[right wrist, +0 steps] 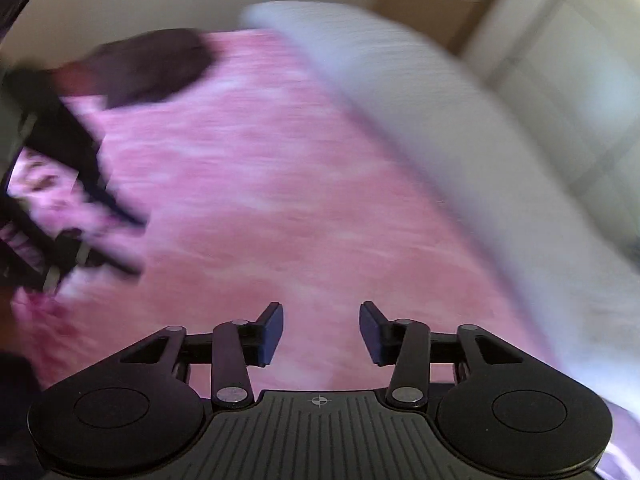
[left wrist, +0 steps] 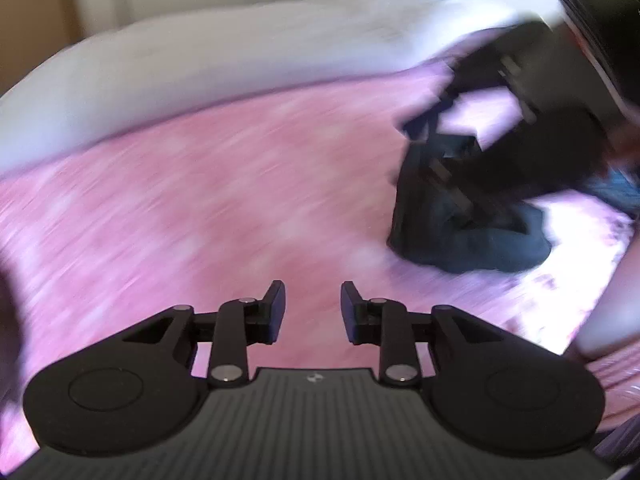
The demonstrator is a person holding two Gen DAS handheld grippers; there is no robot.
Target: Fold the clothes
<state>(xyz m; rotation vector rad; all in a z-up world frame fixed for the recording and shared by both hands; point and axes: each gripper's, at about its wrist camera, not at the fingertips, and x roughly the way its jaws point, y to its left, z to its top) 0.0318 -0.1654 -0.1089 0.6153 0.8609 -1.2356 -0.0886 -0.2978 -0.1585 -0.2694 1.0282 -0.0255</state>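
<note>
While both views blur, left gripper (left wrist: 313, 312) and right gripper (right wrist: 321, 332) hang spread, empty, over pink bedspread (left wrist: 200, 200); dark folded garment (left wrist: 472, 236) lies on it.

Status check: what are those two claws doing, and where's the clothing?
Left gripper open, empty. Right gripper open, empty. Dark garment bunched on pink bedspread. Frames blurred; nothing blocking.

Open pink bedspread (left wrist: 208, 200) ahead, folded dark garment (left wrist: 472, 236) right, white pillow (left wrist: 200, 68) behind
</note>
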